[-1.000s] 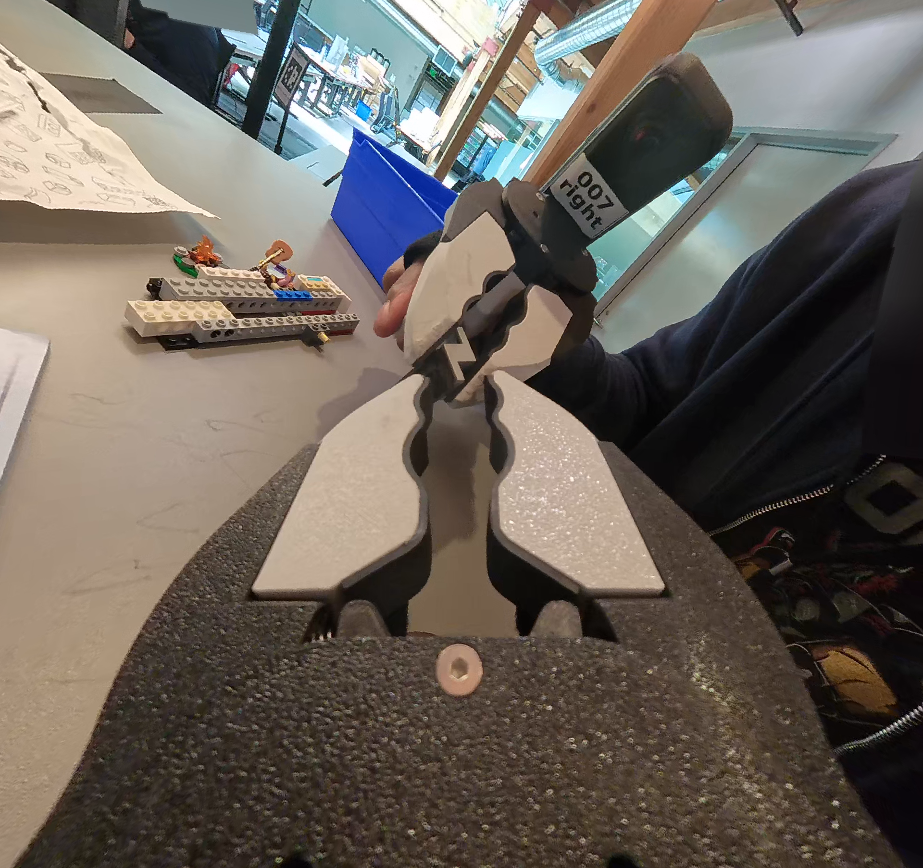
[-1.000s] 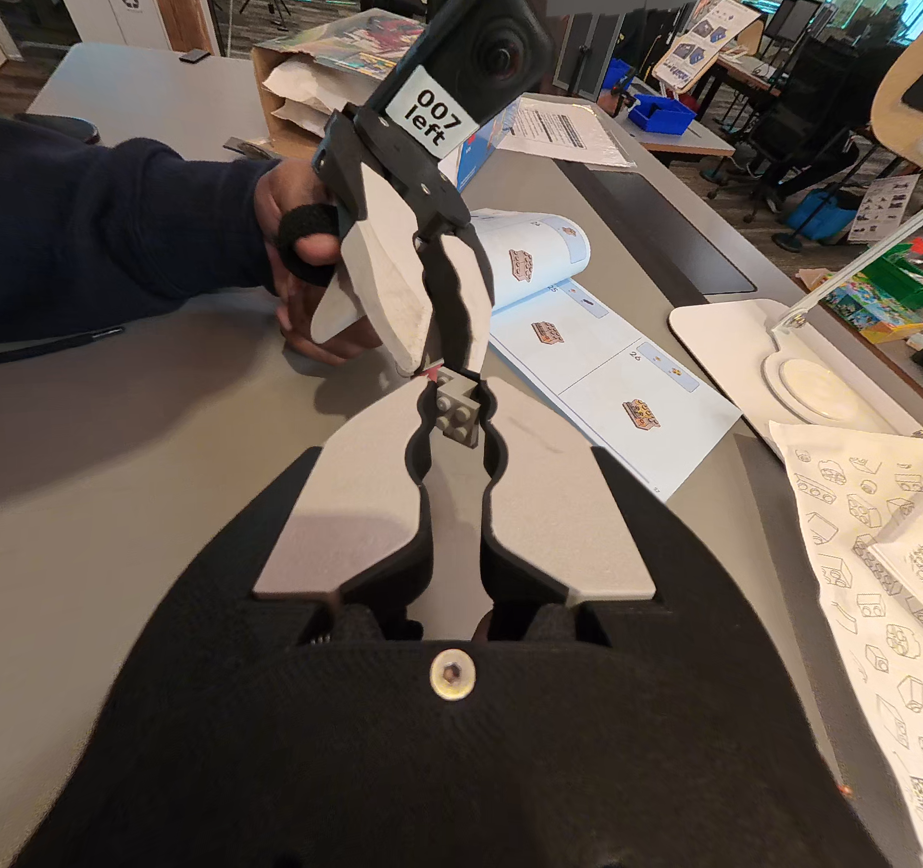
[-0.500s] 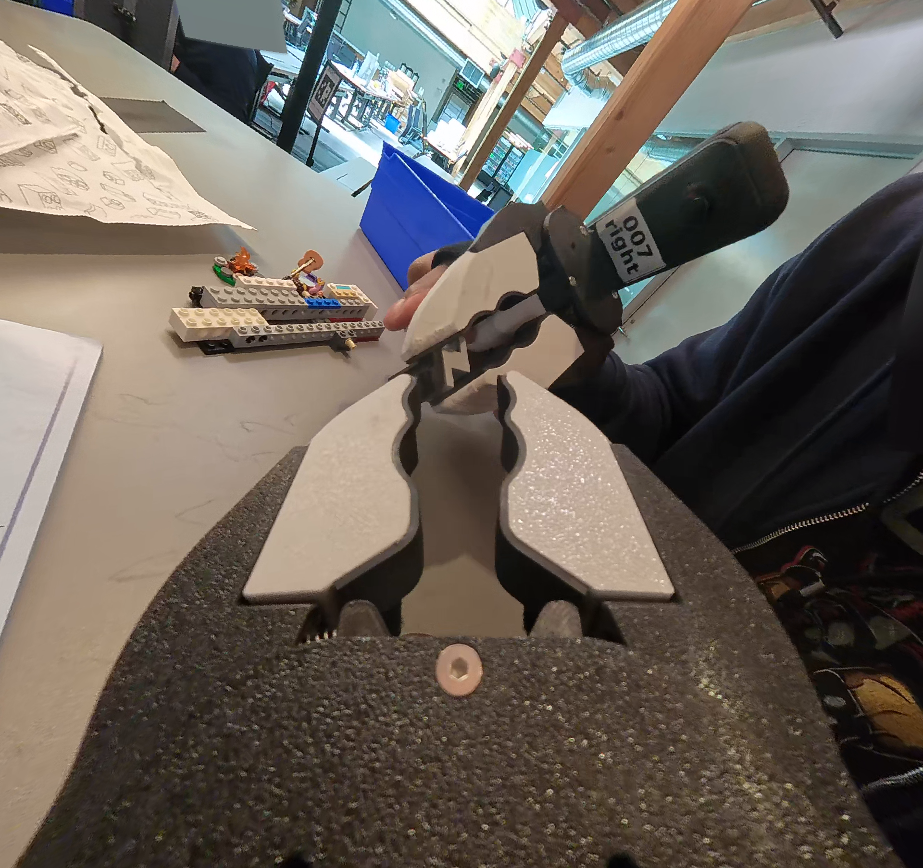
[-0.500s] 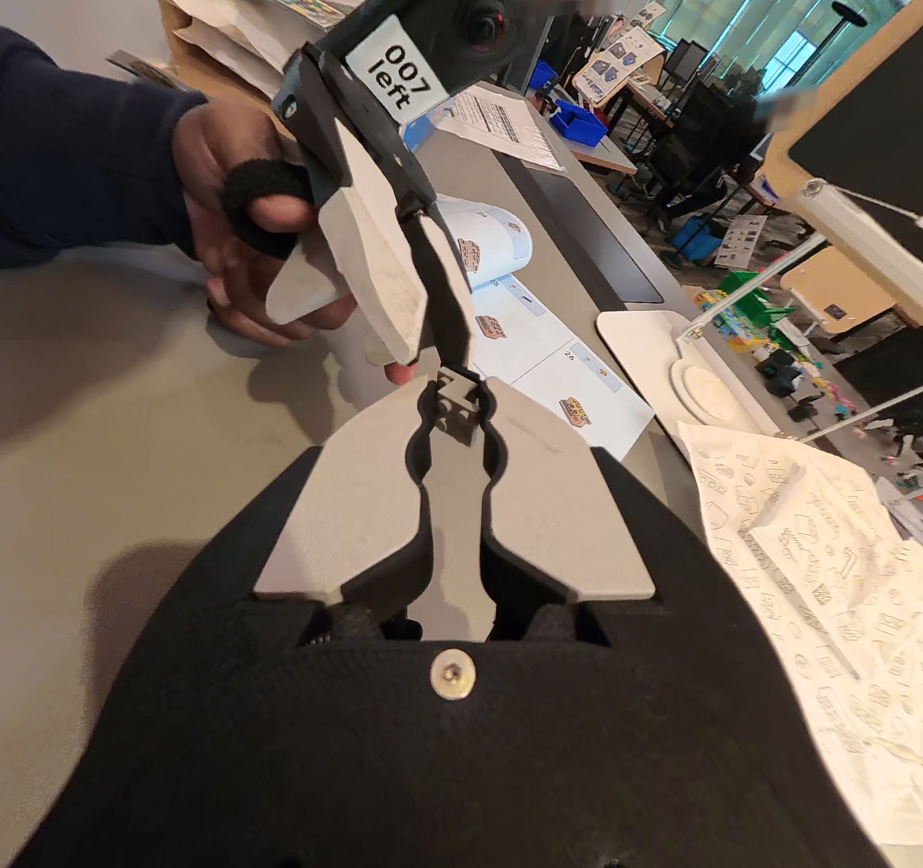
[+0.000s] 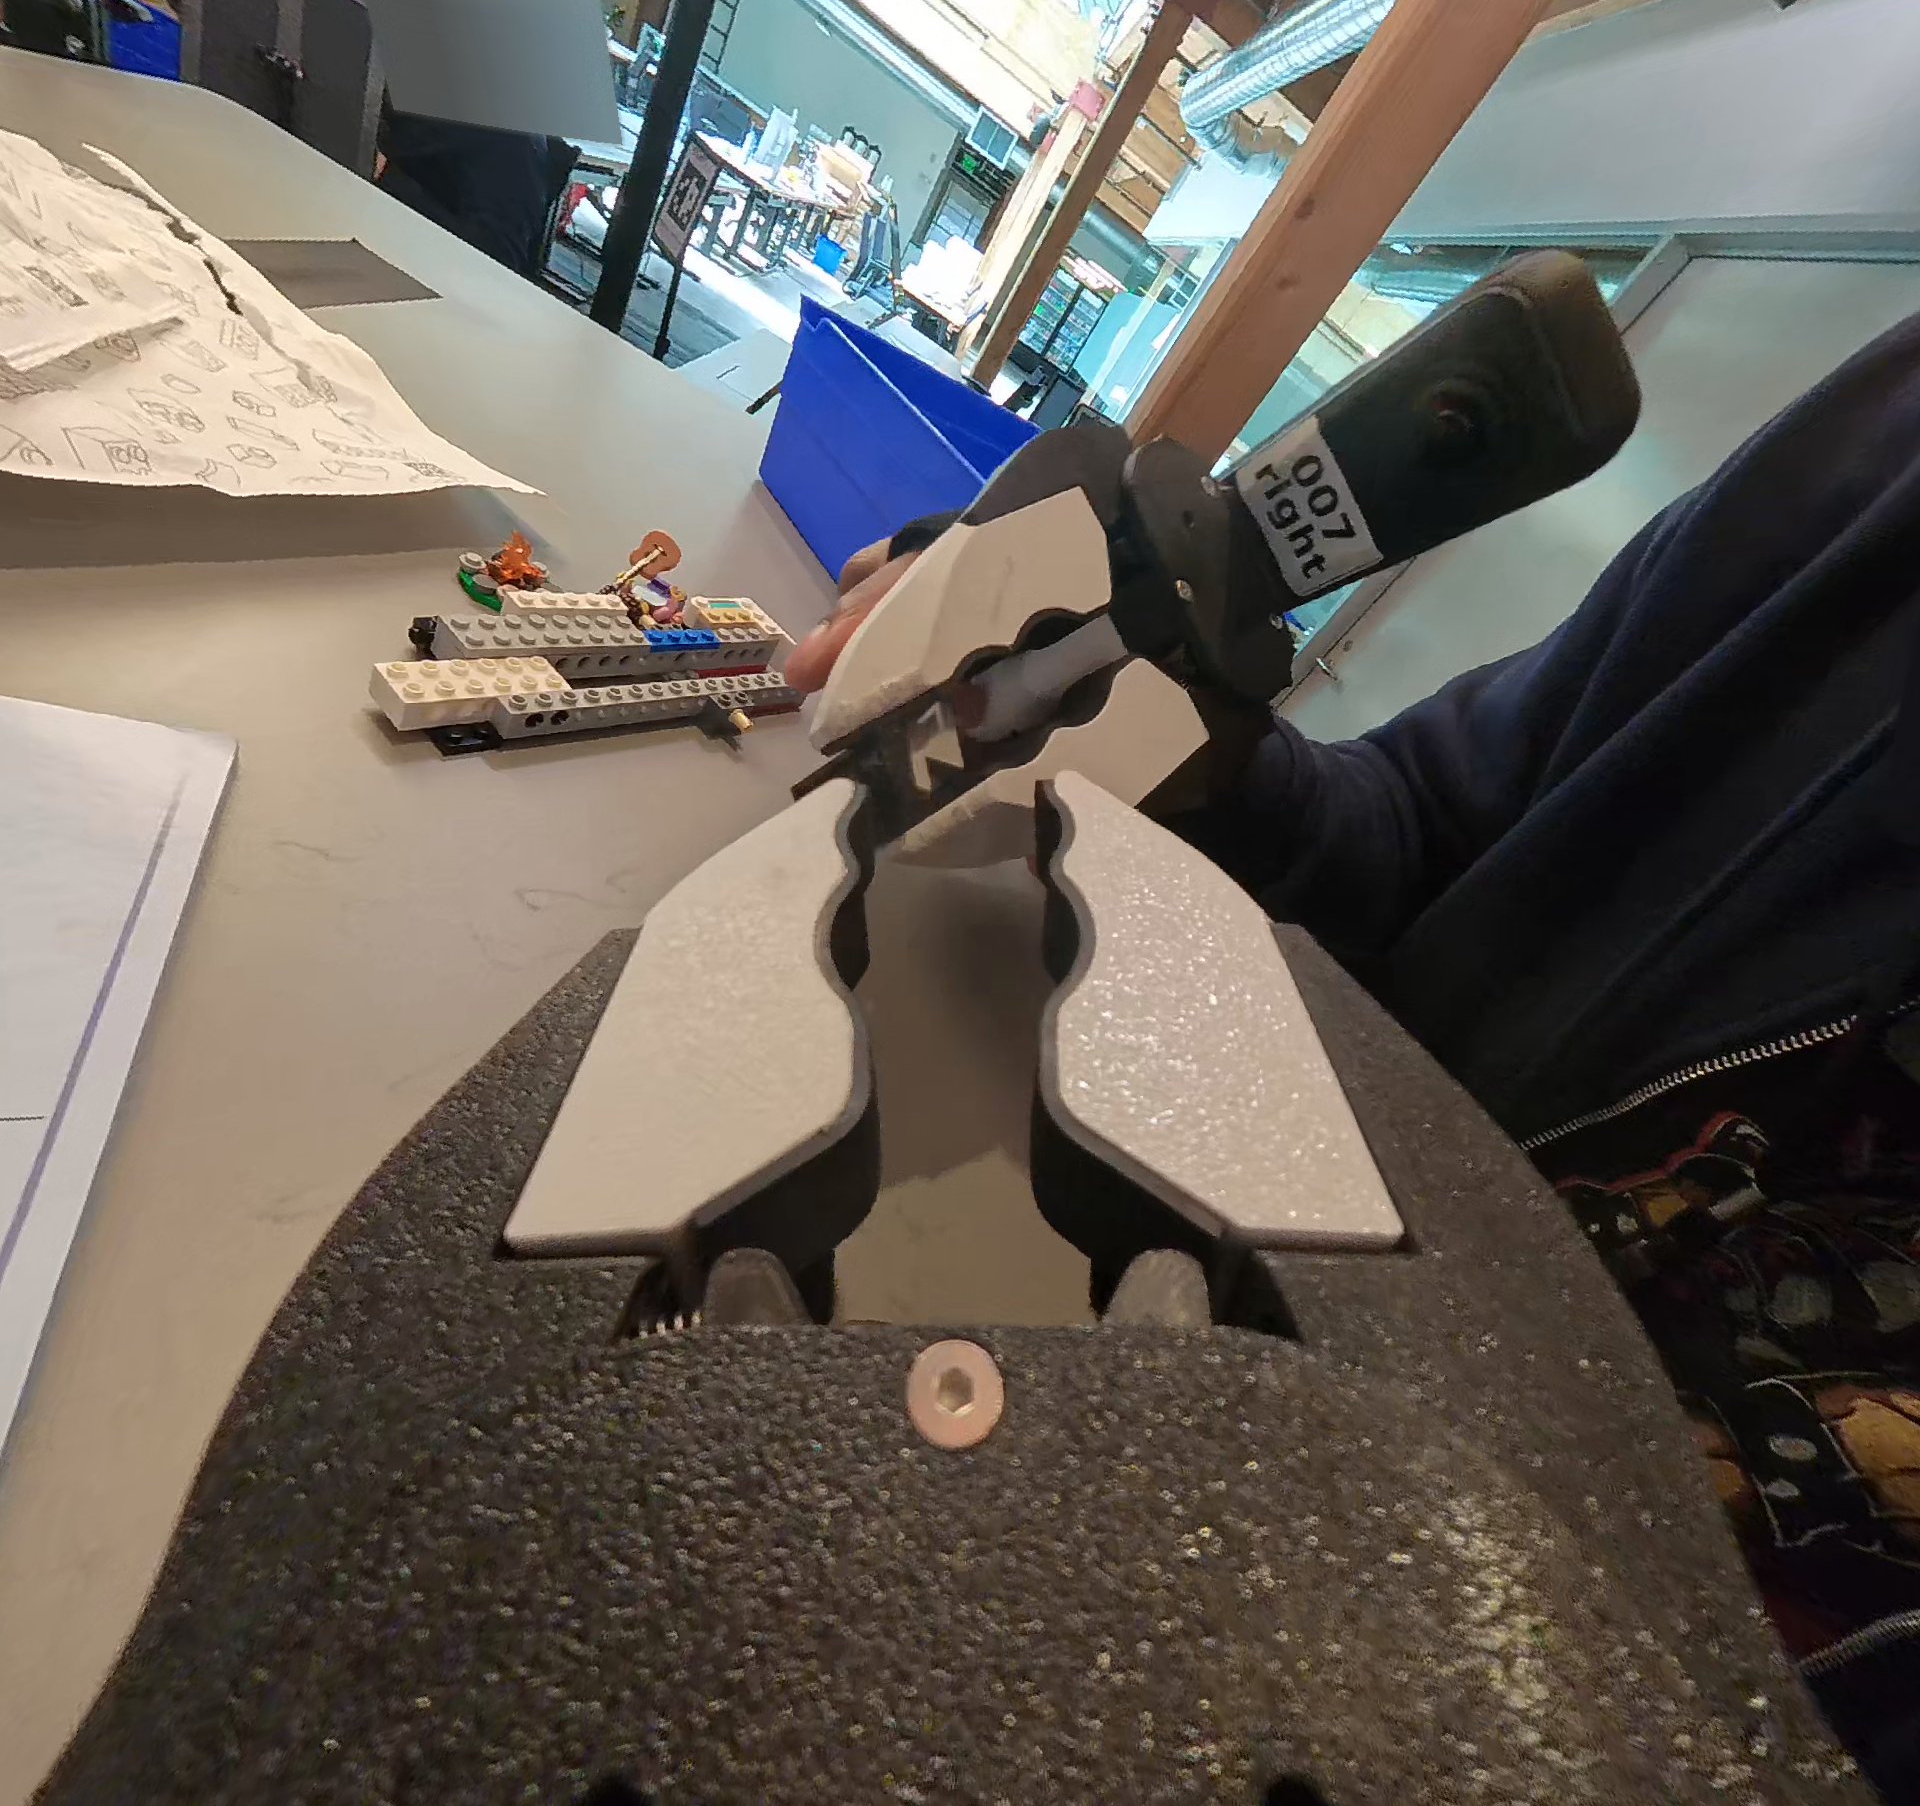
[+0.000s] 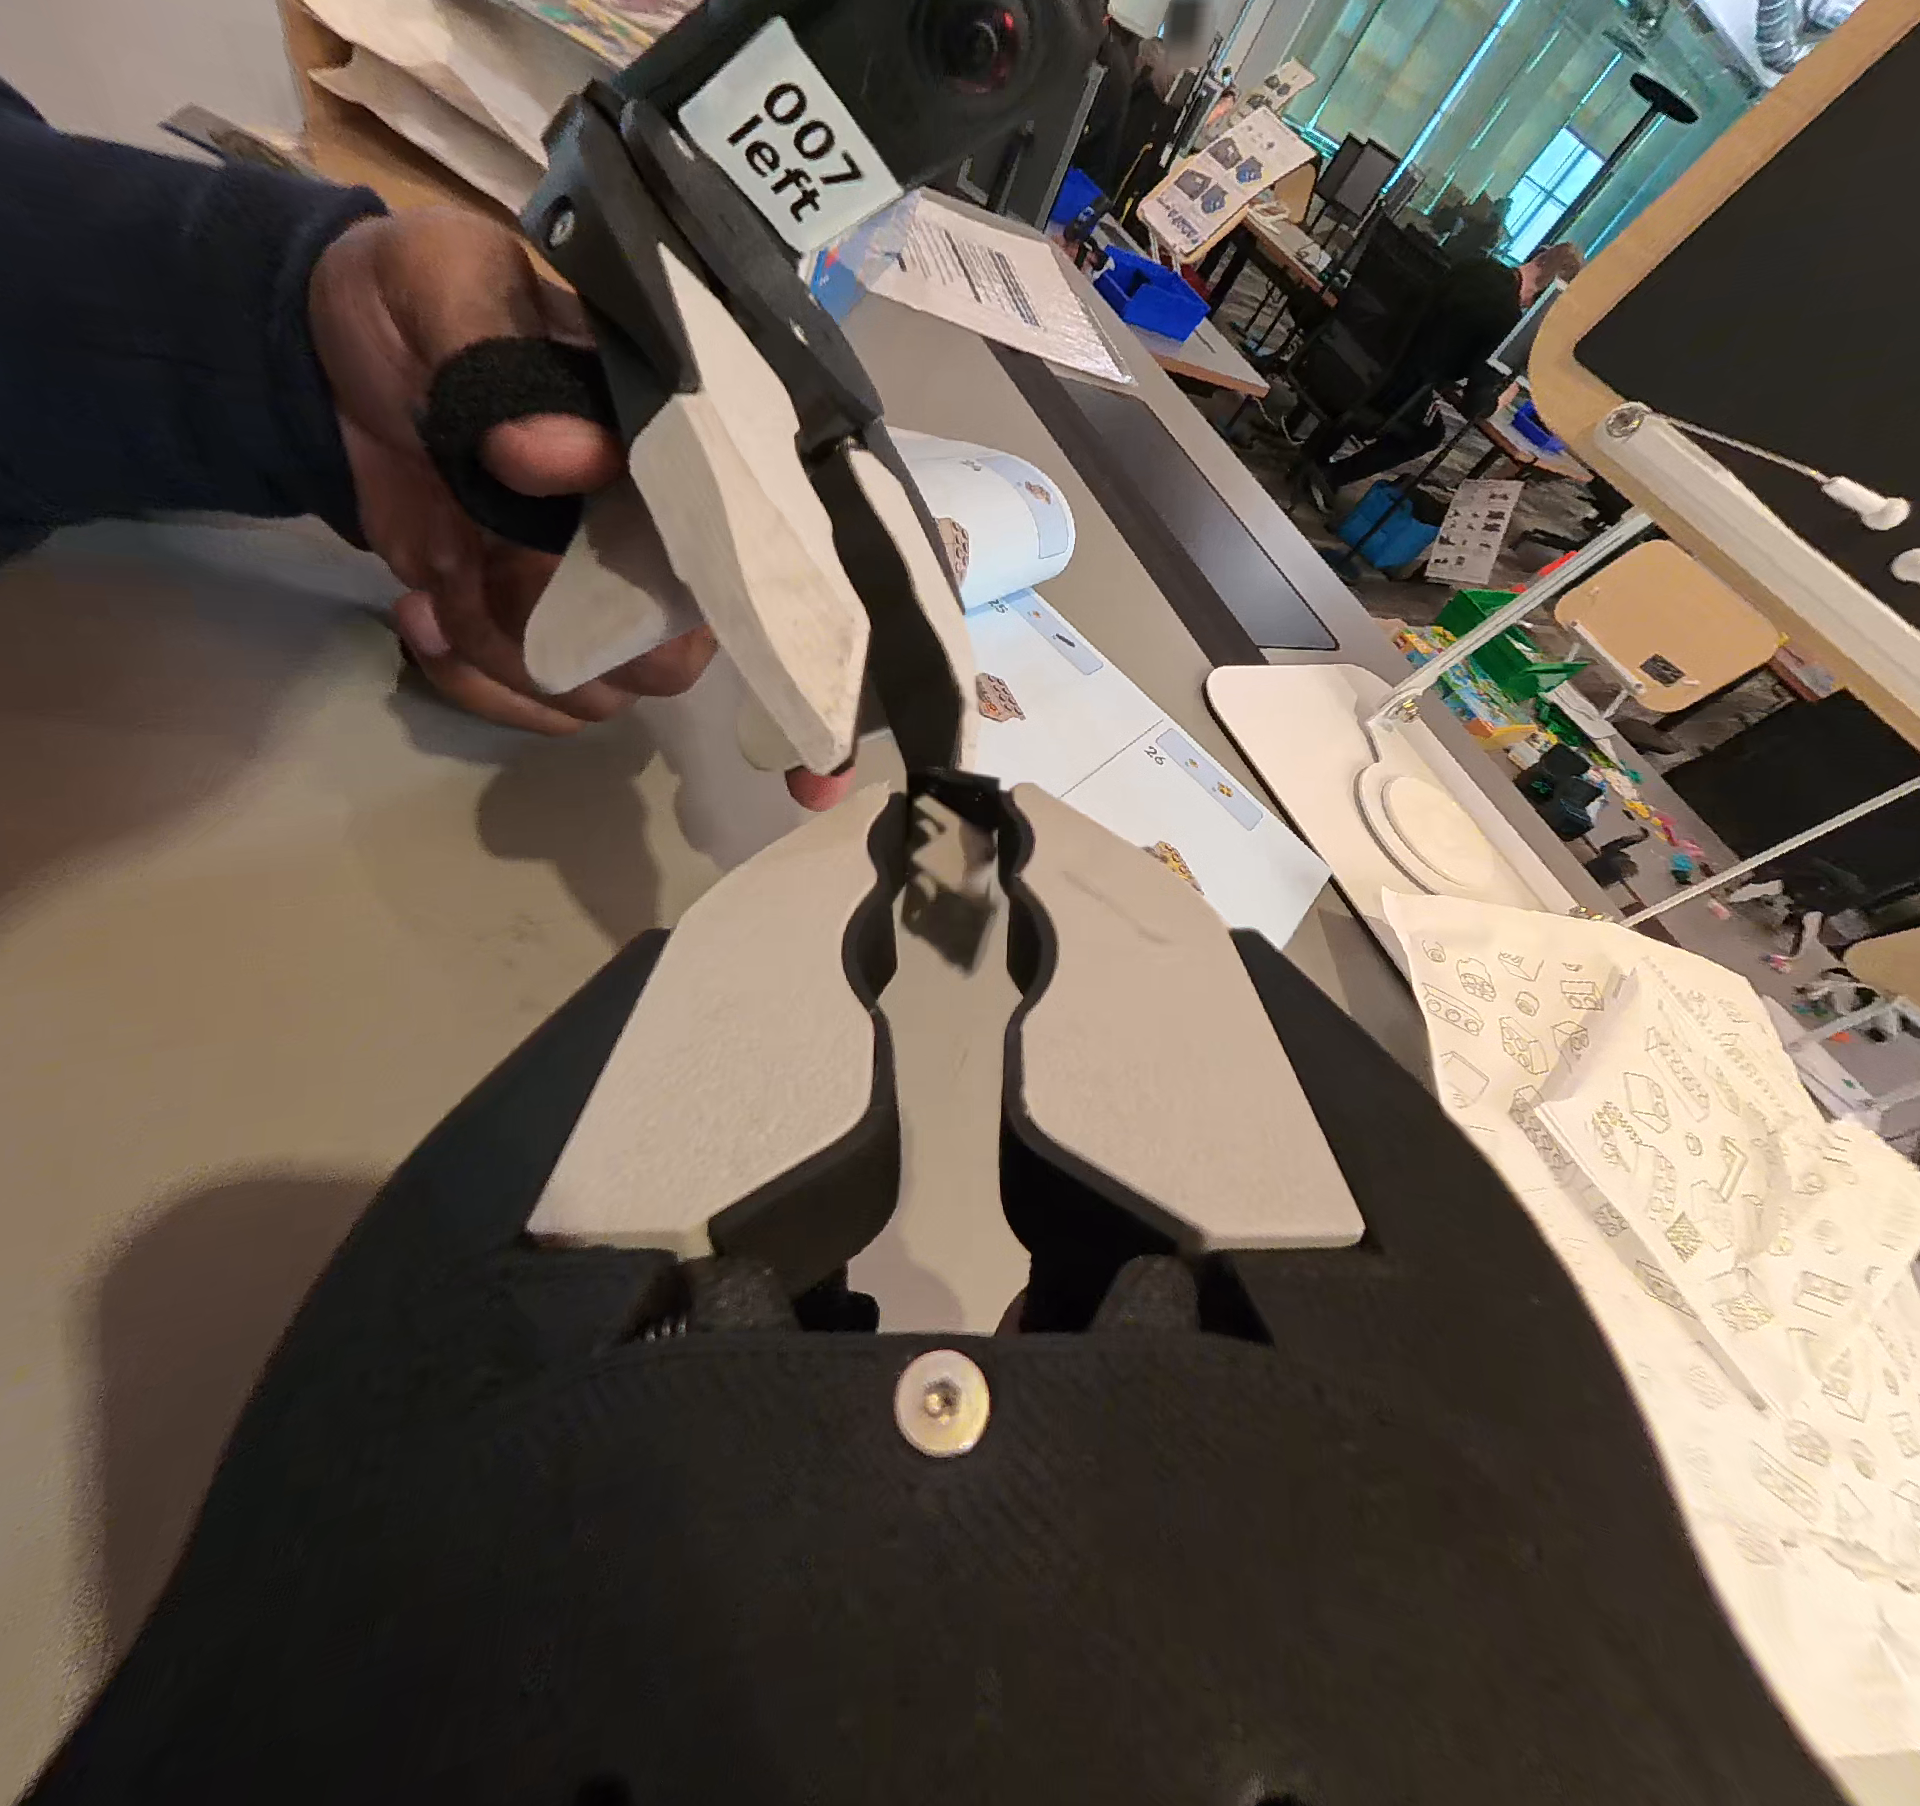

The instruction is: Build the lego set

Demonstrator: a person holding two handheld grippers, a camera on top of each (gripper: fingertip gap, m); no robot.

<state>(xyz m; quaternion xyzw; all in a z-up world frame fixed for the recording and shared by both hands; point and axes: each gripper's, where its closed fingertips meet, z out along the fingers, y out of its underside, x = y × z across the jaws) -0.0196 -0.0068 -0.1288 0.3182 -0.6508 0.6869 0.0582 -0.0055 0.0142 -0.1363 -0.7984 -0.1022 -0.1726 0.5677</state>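
Fingers of the right tool (image 6: 951,826) pinch a small grey studded toy brick (image 6: 948,889) at their tips, above the grey worktop (image 6: 260,925), presenting it to the left tool (image 5: 951,800), whose fingers stand spread just beside it. A long grey and white brick assembly (image 5: 582,660) lies nearer the worktop's far edge.

your left tool (image 5: 951,806) has its jaws apart, nothing pressed between the fingers (image 5: 727,1008). just beyond their tips, your right tool (image 5: 904,769) pinches a small grey brick (image 5: 920,757), blurred. left of that right tool, a long brick build (image 5: 582,660) lies on the grey table (image 5: 343,925); a printed paper sheet (image 5: 187,395) lies farther left, and a blue bin (image 5: 873,437) sits behind the right tool.
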